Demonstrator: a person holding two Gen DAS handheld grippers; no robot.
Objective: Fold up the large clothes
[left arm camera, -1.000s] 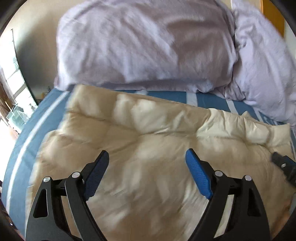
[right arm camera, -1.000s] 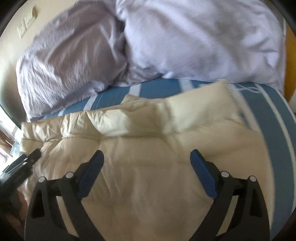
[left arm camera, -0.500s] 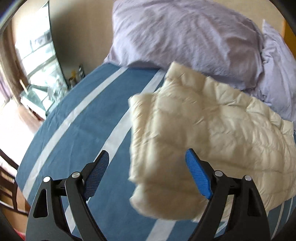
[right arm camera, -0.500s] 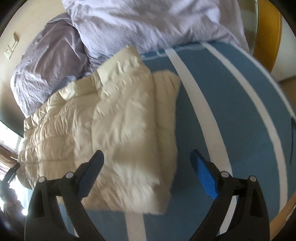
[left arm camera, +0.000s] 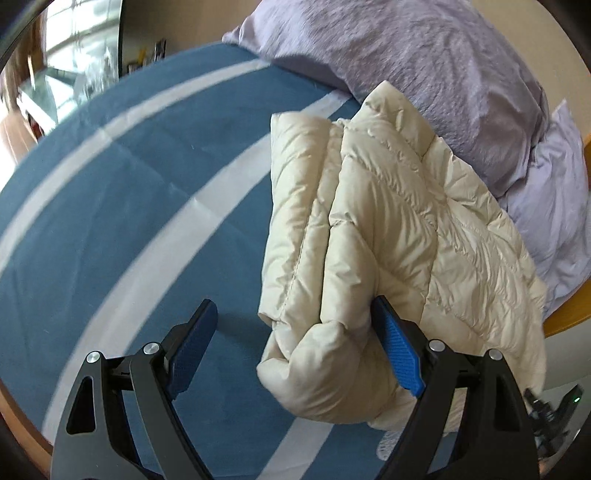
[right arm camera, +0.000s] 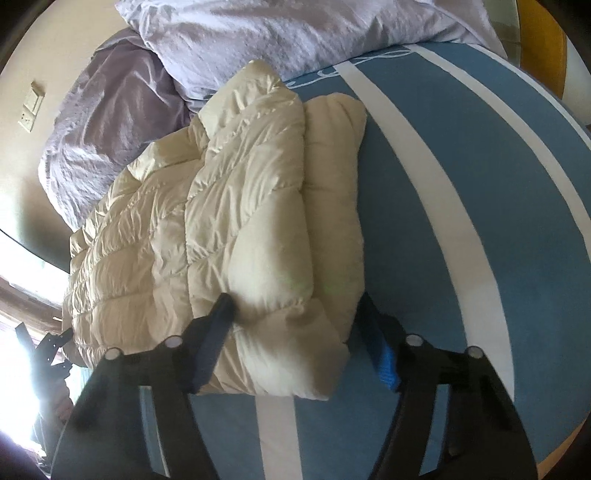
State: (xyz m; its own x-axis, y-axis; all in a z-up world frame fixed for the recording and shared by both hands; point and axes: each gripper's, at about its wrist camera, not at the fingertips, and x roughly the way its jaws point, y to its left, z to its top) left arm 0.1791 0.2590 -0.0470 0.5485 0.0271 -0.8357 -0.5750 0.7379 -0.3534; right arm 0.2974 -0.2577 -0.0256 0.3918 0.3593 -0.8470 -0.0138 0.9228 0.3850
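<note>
A cream quilted puffer jacket (left arm camera: 399,236) lies folded on a blue bedcover with white stripes (left arm camera: 122,206). My left gripper (left arm camera: 295,350) is open at the jacket's near left corner; its right blue pad (left arm camera: 400,360) touches the fabric and the left pad stands over the bedcover. In the right wrist view the jacket (right arm camera: 221,206) shows from its other end. My right gripper (right arm camera: 295,332) is open with its jaws on either side of the near right corner, pressing into the fabric.
Lilac pillows (left arm camera: 424,62) lie against the wall behind the jacket, also in the right wrist view (right arm camera: 280,33). A wooden bed frame (right arm camera: 543,33) edges the bed. The other gripper shows at the frame edge (left arm camera: 554,410).
Both grippers have drawn back and outward from above the jacket to its two near corners. The right gripper's jaws have narrowed around the corner.
</note>
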